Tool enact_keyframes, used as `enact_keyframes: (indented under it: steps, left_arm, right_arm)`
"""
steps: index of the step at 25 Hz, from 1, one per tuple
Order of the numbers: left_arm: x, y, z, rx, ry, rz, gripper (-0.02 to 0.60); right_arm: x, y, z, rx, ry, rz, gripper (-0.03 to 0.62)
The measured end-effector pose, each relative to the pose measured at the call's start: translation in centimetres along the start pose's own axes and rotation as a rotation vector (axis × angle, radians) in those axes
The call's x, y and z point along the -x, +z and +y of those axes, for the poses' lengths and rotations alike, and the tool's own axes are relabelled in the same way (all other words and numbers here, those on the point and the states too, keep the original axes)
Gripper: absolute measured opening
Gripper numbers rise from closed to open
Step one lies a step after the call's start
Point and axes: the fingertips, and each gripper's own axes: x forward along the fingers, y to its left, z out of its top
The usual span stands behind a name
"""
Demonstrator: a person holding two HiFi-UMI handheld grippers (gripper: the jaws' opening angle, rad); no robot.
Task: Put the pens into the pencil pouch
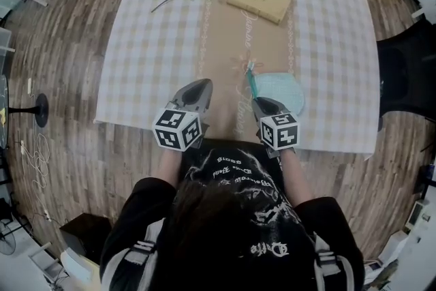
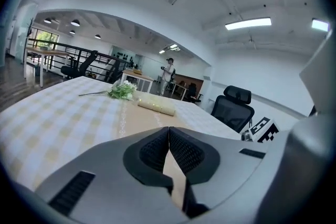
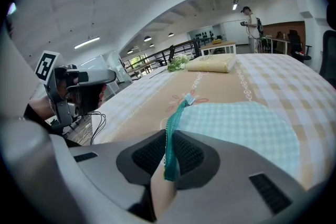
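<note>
Pouch (image 1: pixel 283 88) lies at five o'clock on the table (image 1: pixel 150 44), its teal zip edge (image 3: pixel 171 131) pinched in the right gripper (image 3: pixel 169 152); left gripper (image 2: pixel 169 136), at seven o'clock, is closed, empty.

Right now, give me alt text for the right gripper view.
The right gripper pinches the teal zipper edge of a pale checked pencil pouch lying on the table. Beyond lie a book and flowers.

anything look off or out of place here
No pens show anywhere on the tablecloth, odd when they should go into the pencil pouch, whose teal zipper edge is pinched between the right gripper's jaws. Nothing spilled or damaged.
</note>
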Motion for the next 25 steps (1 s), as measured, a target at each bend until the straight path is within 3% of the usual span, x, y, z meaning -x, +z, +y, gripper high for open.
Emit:
enact_keyframes:
  steps: [7, 11, 13, 20, 25]
  left_arm:
    - [0.3, -0.2, 0.1, 0.016, -0.002, -0.008, 0.022]
    - [0.4, -0.1, -0.2, -0.006, -0.002, -0.019, 0.025]
    - [0.3, -0.2, -0.1, -0.020, 0.017, -0.019, 0.024]
    - [1.5, -1.2, -0.7, -0.051, 0.029, -0.033, 0.023]
    - [1.1, 0.7, -1.5, -0.069, 0.003, -0.089, 0.023]
  right_arm:
    - [0.0, -0.3, -0.1, -0.011, -0.016, 0.001, 0.085]
    - [0.8, 0.3, 0.1, 0.010, -0.017, -0.013, 0.163]
    - [1.4, 0.9, 0.2, 0.026, -0.025, -0.035, 0.166]
    - [5.5, 3.7, 0.3, 0.097, -0.078, -0.216, 0.179]
    - [8.7, 7.1, -1.7, 0.184, -0.182, -0.367, 0.126]
